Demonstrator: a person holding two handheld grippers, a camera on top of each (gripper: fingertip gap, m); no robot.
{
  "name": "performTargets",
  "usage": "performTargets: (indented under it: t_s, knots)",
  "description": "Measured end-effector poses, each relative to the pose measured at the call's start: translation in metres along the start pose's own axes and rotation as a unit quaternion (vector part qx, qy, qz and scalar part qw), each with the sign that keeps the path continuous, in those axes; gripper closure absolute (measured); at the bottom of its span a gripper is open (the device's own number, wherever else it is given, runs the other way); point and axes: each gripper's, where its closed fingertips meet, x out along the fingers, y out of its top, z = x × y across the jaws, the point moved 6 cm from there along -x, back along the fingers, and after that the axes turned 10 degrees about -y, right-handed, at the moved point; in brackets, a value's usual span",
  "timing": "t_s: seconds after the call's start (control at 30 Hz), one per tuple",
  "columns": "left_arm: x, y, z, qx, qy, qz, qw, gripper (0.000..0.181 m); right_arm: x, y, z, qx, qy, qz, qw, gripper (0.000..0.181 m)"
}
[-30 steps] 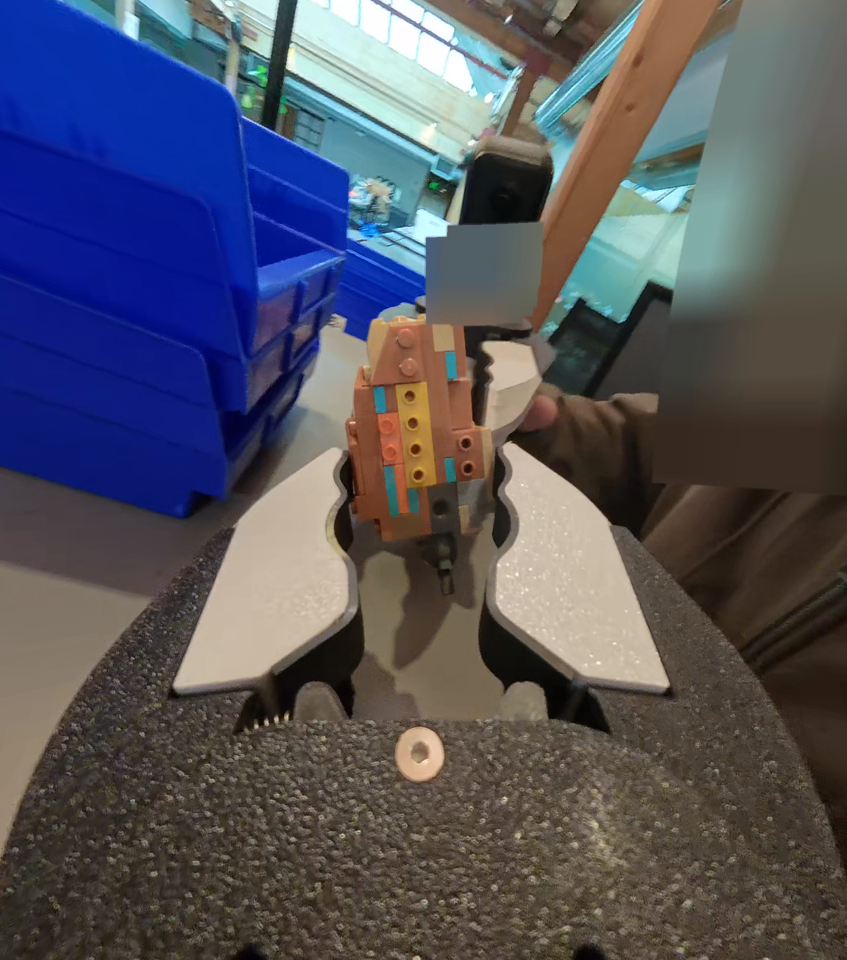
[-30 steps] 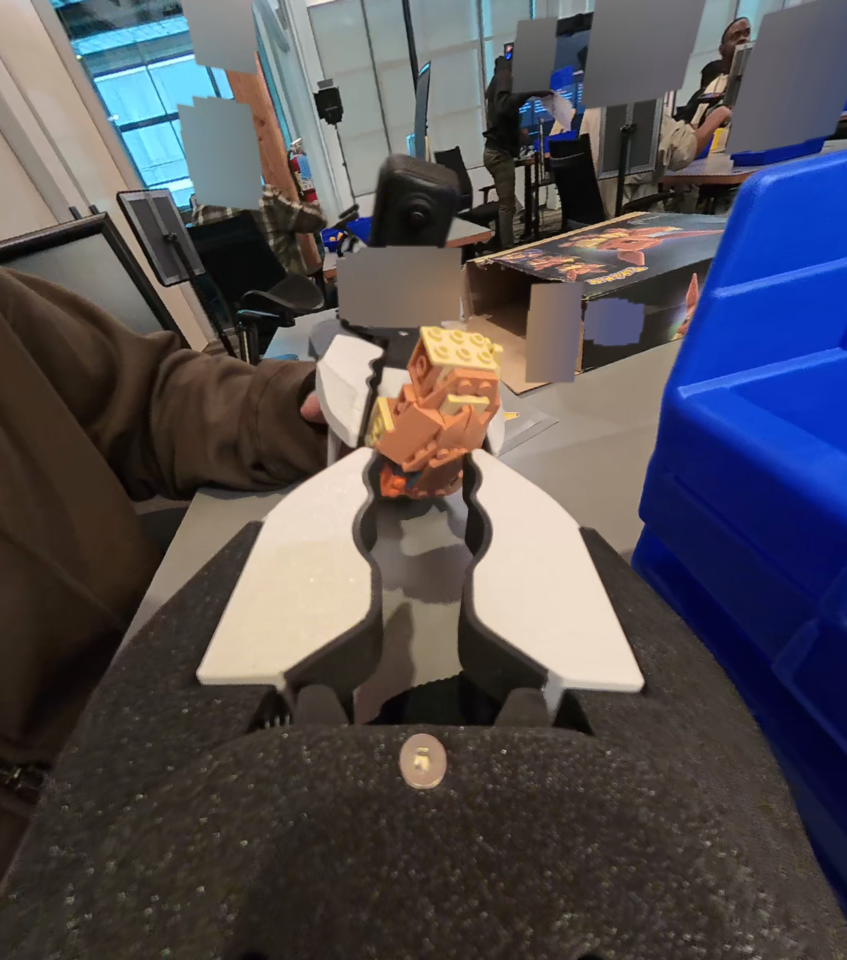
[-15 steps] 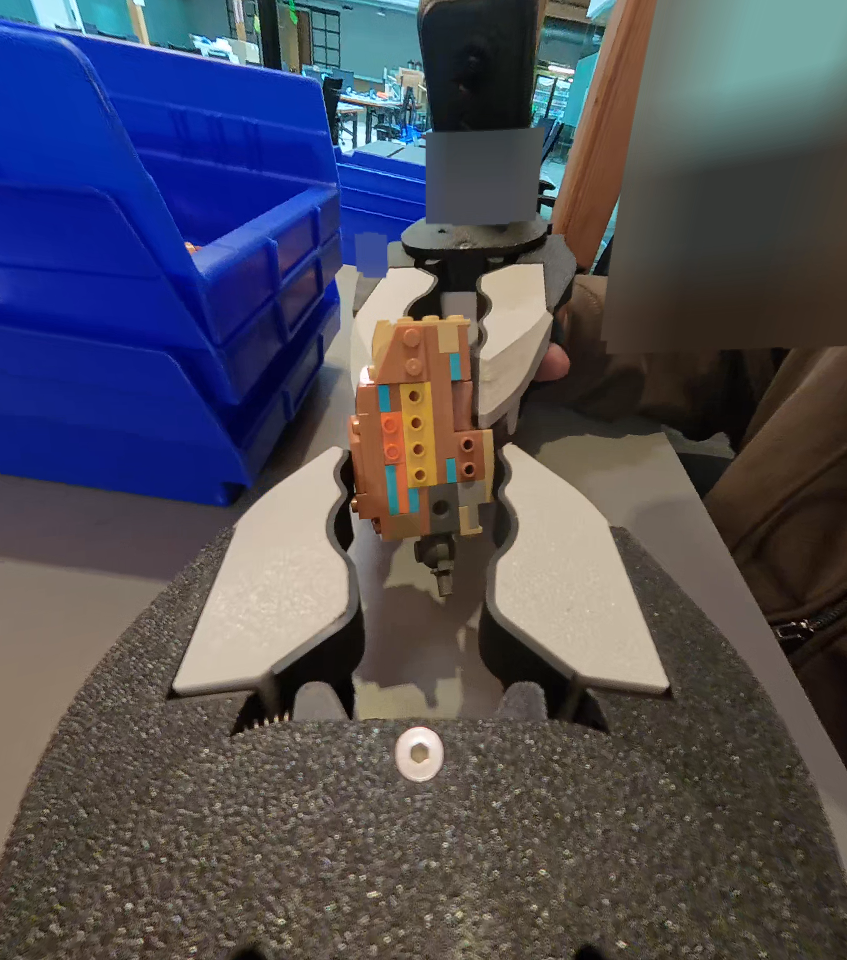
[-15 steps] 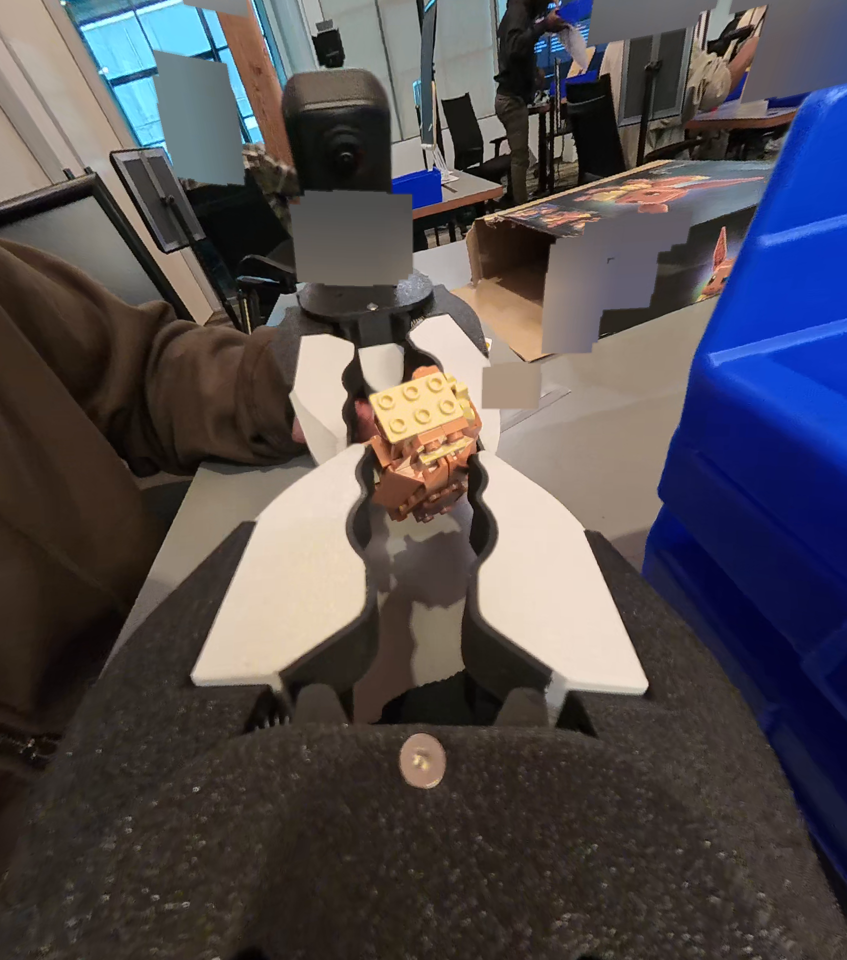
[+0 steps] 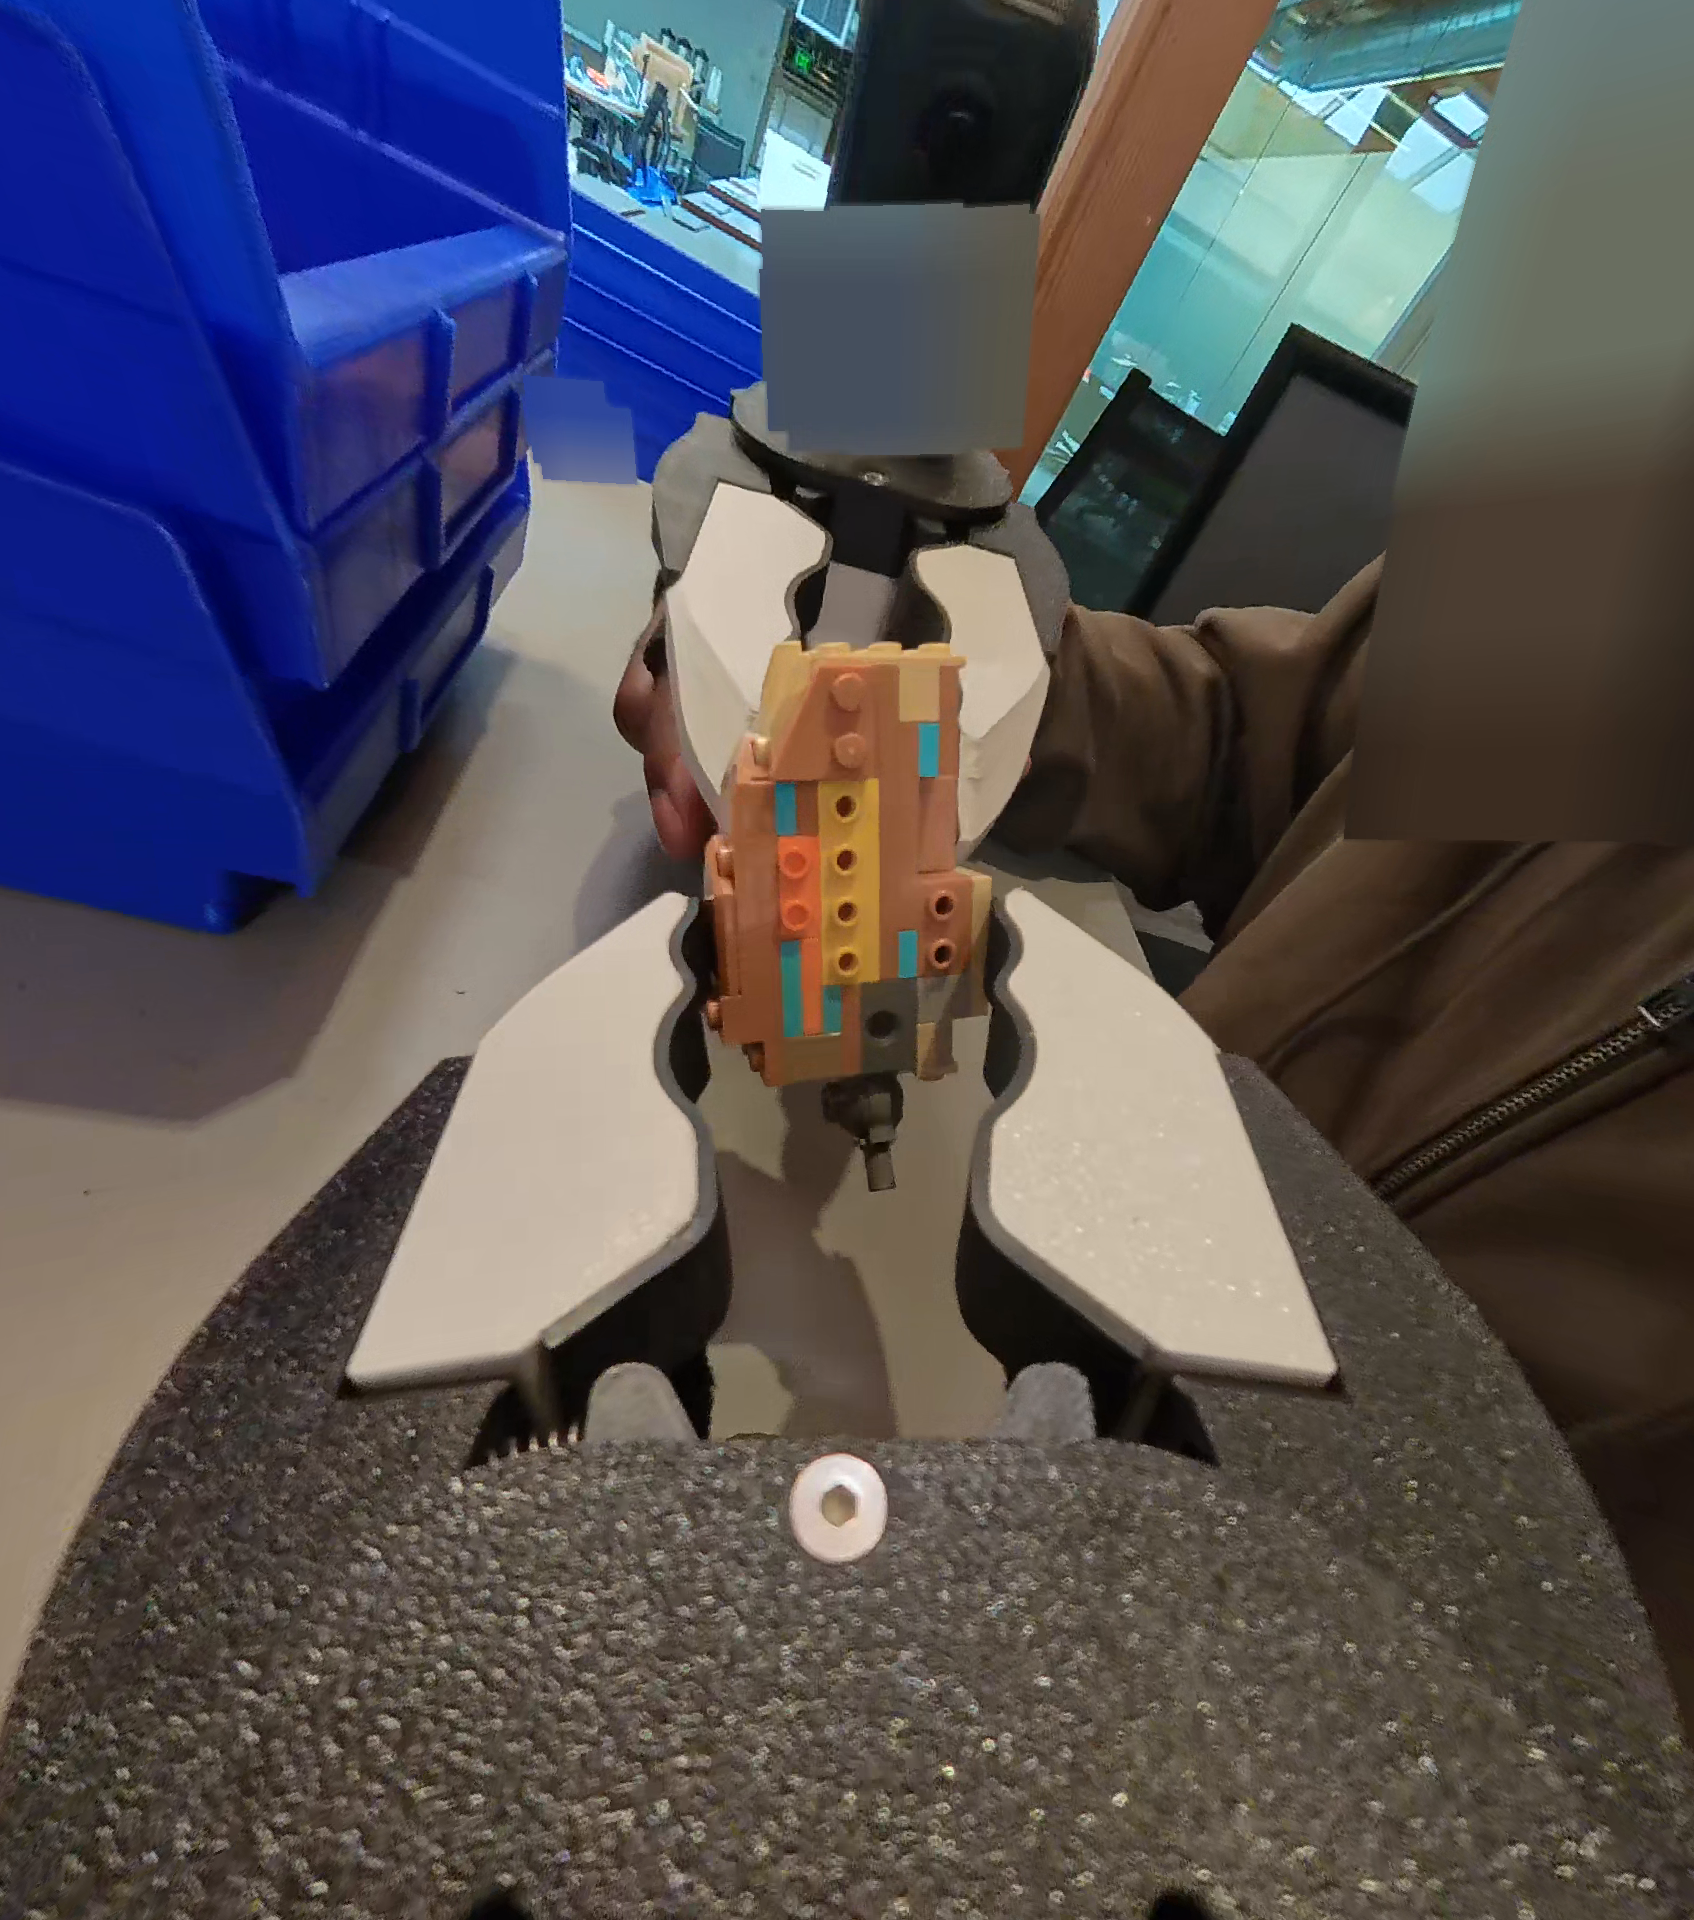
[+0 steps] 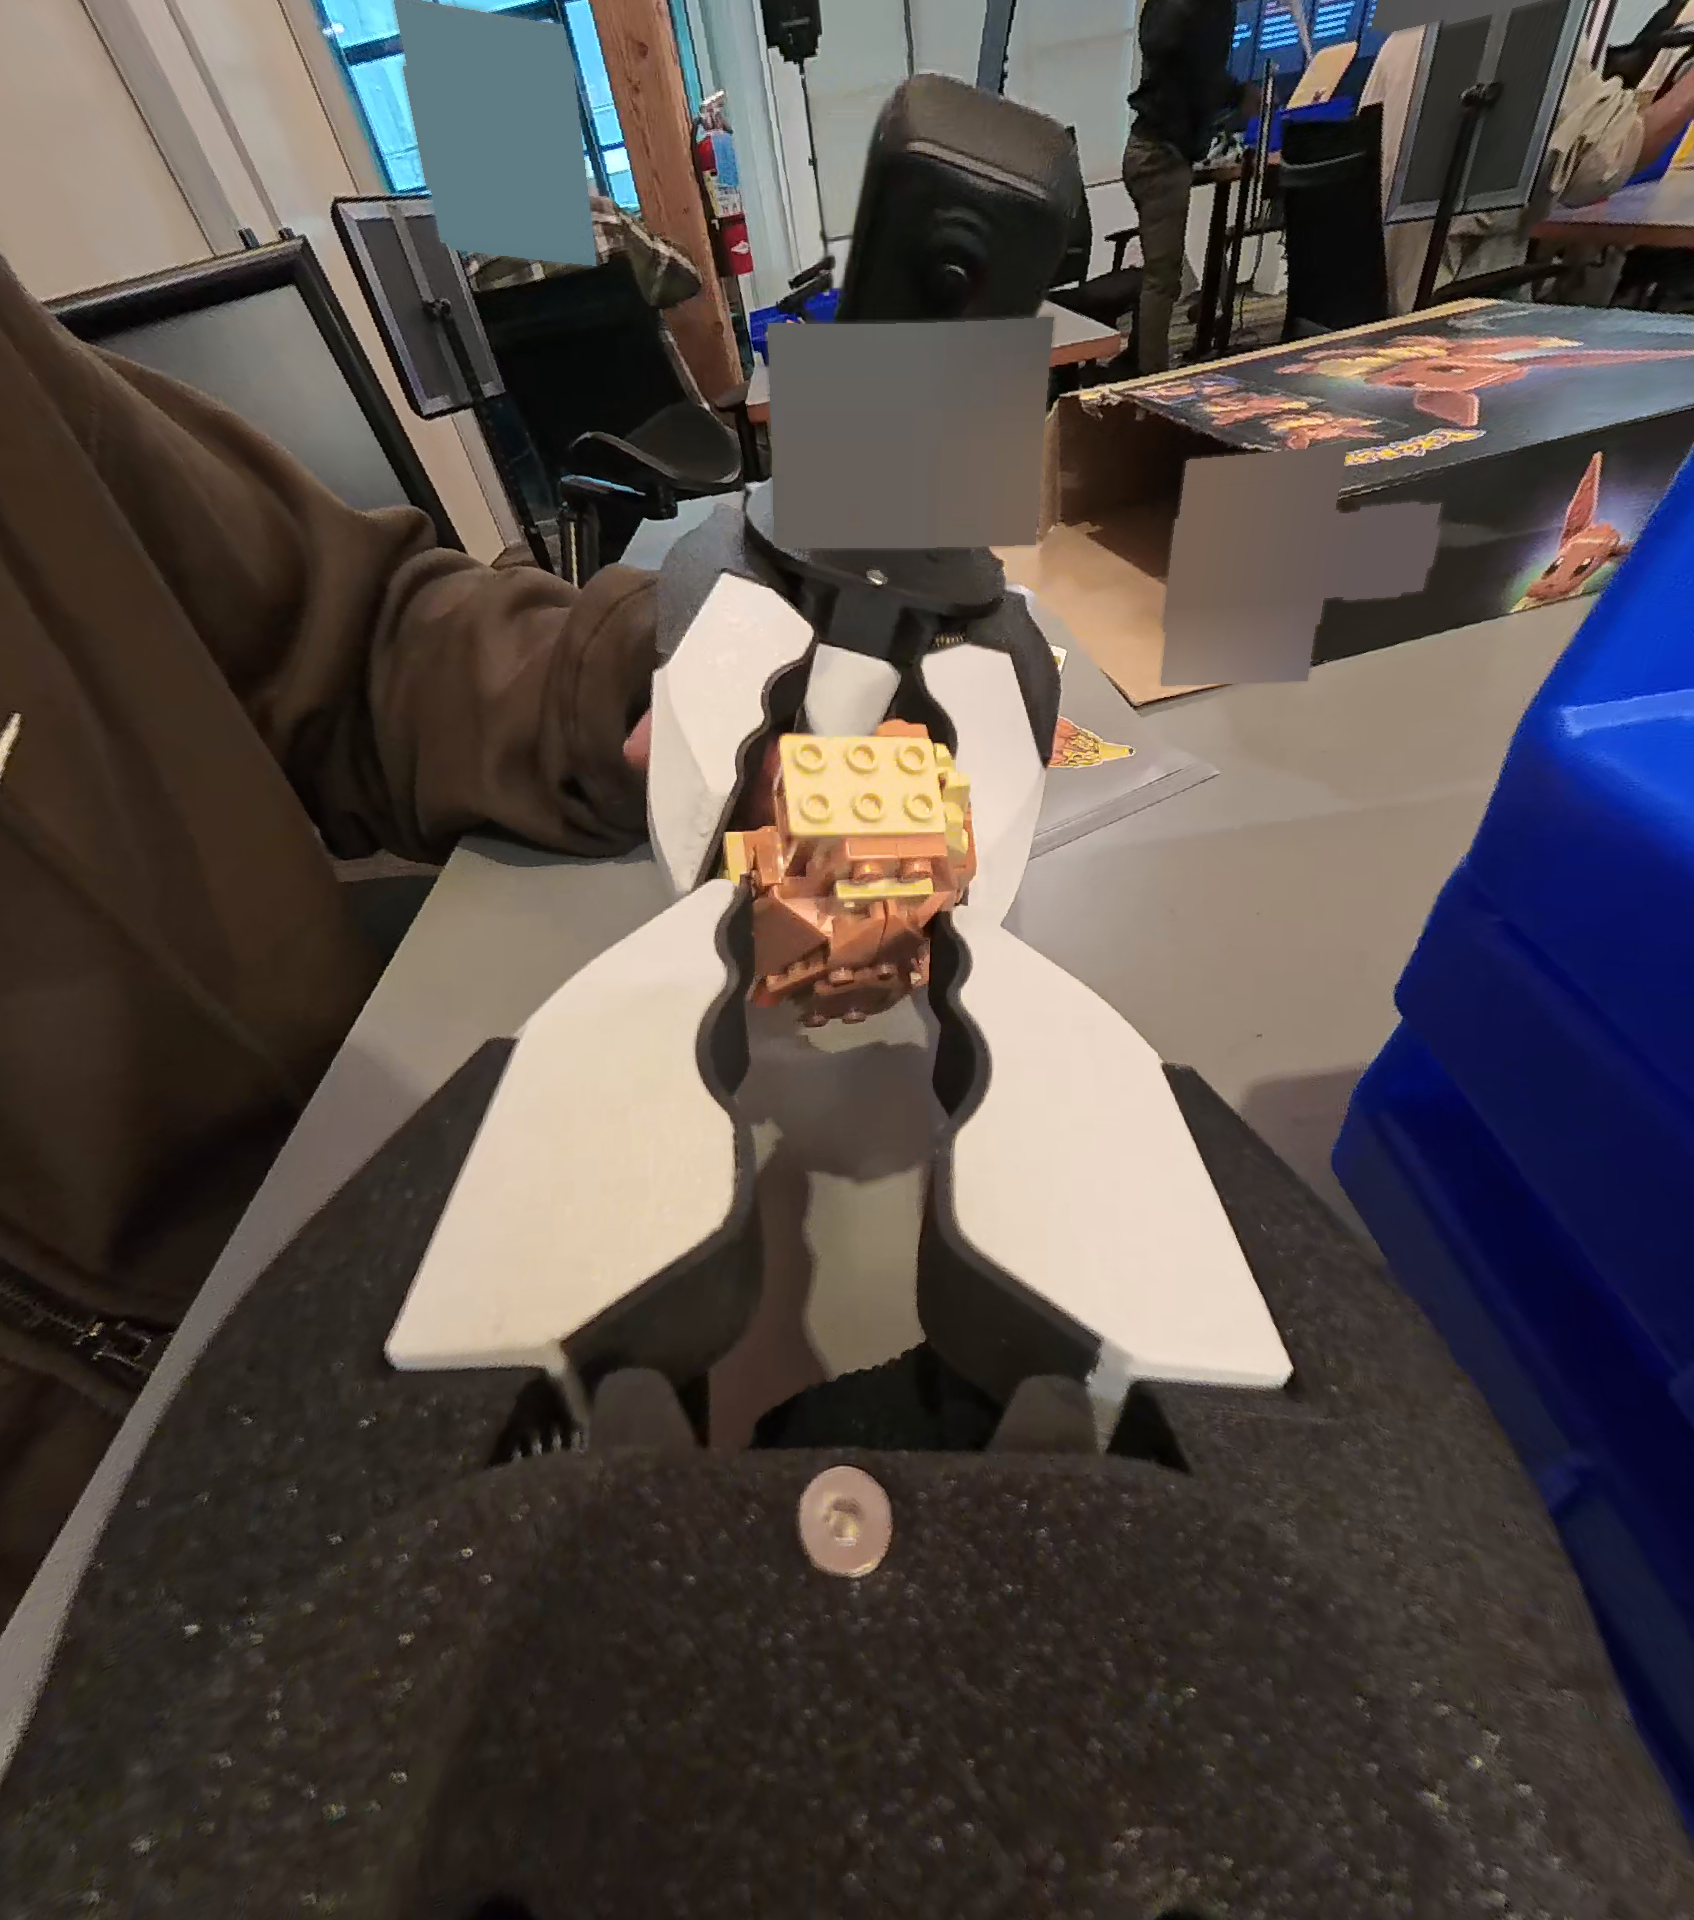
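My left gripper [image 5: 848,914] grasps brick model [image 5: 848,873] | right gripper [image 6: 838,925] clamps its far end | both now nearer together, beside blue bins [image 5: 199,436].

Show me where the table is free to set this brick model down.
Bare table lies between the blue bins and the left gripper. A second free strip runs between the bins and the cardboard box, past the right gripper. Crowded: the middle, where both jaws close on the brick model, and the jacket sleeve side.
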Motion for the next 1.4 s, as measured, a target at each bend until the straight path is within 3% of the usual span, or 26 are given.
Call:
performTargets:
  t_s: [0.2, 0.3, 0.53, 0.67, 0.8, 0.9, 1.03, 1.1, 1.2, 1.4]
  knots:
    - [0.003, -0.005, 0.001, -0.019, -0.020, -0.014, 1.000, 0.130, -0.001, -0.003, -0.003, -0.010, 0.018, -0.019, 1.000, 0.149]
    - [0.000, 0.000, 0.001, -0.062, -0.050, 0.021, 0.997, 0.131, -0.002, -0.002, -0.005, -0.029, 0.021, -0.022, 0.999, 0.151]
    - [-0.002, -0.002, -0.008, -0.056, -0.008, 0.011, 0.998, 0.130, 0.002, -0.007, 0.002, -0.015, -0.010, -0.036, 0.999, 0.152]
    - [-0.008, 0.002, -0.012, -0.025, 0.056, -0.007, 0.998, 0.130, -0.003, -0.003, 0.007, -0.008, -0.022, -0.029, 0.999, 0.152]
    - [-0.018, 0.003, -0.017, 0.000, 0.137, -0.053, 0.989, 0.130, -0.012, 0.003, 0.014, 0.003, -0.029, -0.004, 1.000, 0.152]
    - [-0.021, -0.007, -0.026, -0.004, 0.207, -0.123, 0.971, 0.130, -0.016, 0.008, 0.016, 0.014, -0.024, 0.022, 0.999, 0.152]
    - [-0.011, -0.034, -0.031, 0.005, 0.234, -0.252, 0.939, 0.130, -0.017, 0.011, 0.015, 0.008, -0.020, 0.051, 0.998, 0.152]
    - [-0.006, -0.042, -0.031, 0.018, 0.238, -0.284, 0.929, 0.127, -0.018, 0.013, 0.013, 0.001, -0.020, 0.067, 0.998, 0.152]
    - [-0.007, -0.038, -0.028, 0.004, 0.217, -0.263, 0.940, 0.124, -0.019, 0.015, 0.011, -0.022, -0.028, 0.088, 0.995, 0.152]
    - [-0.020, 0.001, -0.012, -0.019, 0.129, -0.091, 0.987, 0.119, -0.025, 0.023, 0.005, -0.051, -0.023, 0.149, 0.987, 0.152]
